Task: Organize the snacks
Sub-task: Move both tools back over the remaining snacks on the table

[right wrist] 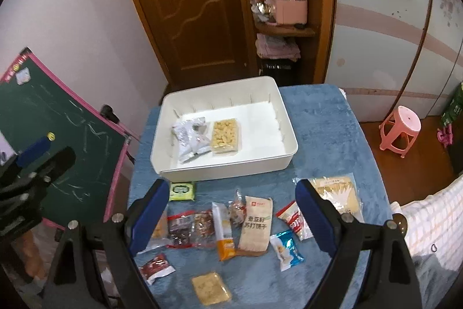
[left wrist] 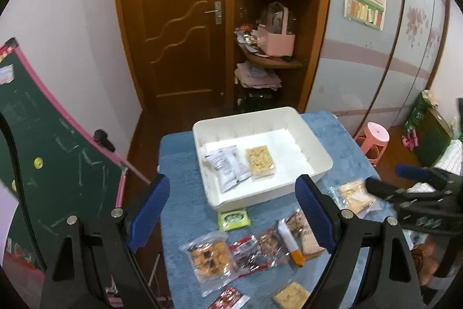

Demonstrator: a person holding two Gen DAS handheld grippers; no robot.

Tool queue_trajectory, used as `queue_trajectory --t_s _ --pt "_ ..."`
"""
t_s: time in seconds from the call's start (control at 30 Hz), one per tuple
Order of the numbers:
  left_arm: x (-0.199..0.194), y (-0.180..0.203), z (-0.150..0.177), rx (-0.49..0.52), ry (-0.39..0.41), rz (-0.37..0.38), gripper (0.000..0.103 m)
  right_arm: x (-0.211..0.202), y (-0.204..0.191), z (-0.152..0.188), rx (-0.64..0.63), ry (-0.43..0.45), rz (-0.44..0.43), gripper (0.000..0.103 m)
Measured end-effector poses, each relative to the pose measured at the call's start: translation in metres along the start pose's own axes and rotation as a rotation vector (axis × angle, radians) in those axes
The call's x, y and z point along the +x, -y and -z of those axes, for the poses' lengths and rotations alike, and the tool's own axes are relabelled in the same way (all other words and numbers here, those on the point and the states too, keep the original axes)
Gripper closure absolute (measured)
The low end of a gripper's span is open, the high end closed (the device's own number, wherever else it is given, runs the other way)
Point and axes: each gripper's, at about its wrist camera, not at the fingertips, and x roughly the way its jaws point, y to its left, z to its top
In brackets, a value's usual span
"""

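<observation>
A white bin (left wrist: 318, 152) (right wrist: 289, 135) stands at the far end of the blue-covered table (right wrist: 324, 120). It holds silver packets (left wrist: 227, 167) (right wrist: 191, 141) and a yellow cracker pack (left wrist: 260, 158) (right wrist: 225, 136). Several snack packs lie in front of it: a green packet (left wrist: 233, 219) (right wrist: 182, 191), a tan soda-cracker pack (right wrist: 256, 225), a large clear pack (right wrist: 338, 193), a blue-white packet (right wrist: 285, 249). My left gripper (left wrist: 231, 210) is open and empty above the snacks. My right gripper (right wrist: 231, 216) is open and empty above them too.
A green chalkboard (left wrist: 43, 152) leans left of the table. A wooden door (left wrist: 179, 19) and shelves (left wrist: 272, 48) stand behind. A pink stool (right wrist: 400, 129) sits on the floor at right. The other gripper shows at the right edge of the left view (left wrist: 419, 193).
</observation>
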Motion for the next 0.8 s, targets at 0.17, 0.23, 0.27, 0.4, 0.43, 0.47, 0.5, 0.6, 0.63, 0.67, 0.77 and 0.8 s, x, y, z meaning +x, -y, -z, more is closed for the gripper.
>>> queue_trajectory --t_s 0.17,0.23,0.27,0.4,0.43,0.47,0.5,0.6,0.63,0.67,0.77,0.8 --pt "-0.003 -0.027 0.038 -0.079 -0.056 0.016 0.015 -0.026 0.0 0.025 0.003 0.077 -0.014 0.013" --pt "-0.002 -0.034 0.057 -0.091 -0.075 0.018 0.015 -0.03 0.001 0.037 0.013 0.106 -0.022 0.013" --pt "0.0 -0.036 0.066 -0.091 -0.087 0.012 0.015 -0.031 0.001 0.043 0.016 0.127 -0.022 0.013" --pt "0.012 -0.046 0.108 -0.123 -0.179 0.04 0.015 -0.024 0.0 0.066 -0.011 0.129 -0.021 0.013" --pt "0.016 -0.048 0.119 -0.141 -0.206 0.058 0.015 -0.02 -0.001 0.07 -0.014 0.12 -0.019 0.013" --pt "0.02 -0.051 0.128 -0.161 -0.237 0.073 0.015 -0.013 0.0 0.078 -0.018 0.095 -0.019 0.013" --pt "0.025 -0.054 0.14 -0.175 -0.278 0.083 0.015 -0.009 -0.001 0.083 -0.027 0.071 -0.024 0.013" --pt "0.037 -0.055 0.165 -0.163 -0.357 0.061 0.015 0.012 -0.004 0.103 -0.074 -0.028 -0.031 0.013" --pt "0.04 -0.054 0.171 -0.147 -0.372 0.04 0.015 0.02 -0.005 0.109 -0.088 -0.066 -0.033 0.013" --pt "0.043 -0.054 0.176 -0.131 -0.383 0.027 0.016 0.026 -0.005 0.113 -0.091 -0.091 -0.039 0.013" --pt "0.053 -0.051 0.191 -0.084 -0.406 0.025 0.015 0.043 -0.007 0.127 -0.101 -0.144 -0.03 0.013" --pt "0.058 -0.05 0.196 -0.075 -0.422 0.022 0.016 0.048 -0.007 0.13 -0.105 -0.161 -0.018 0.013"
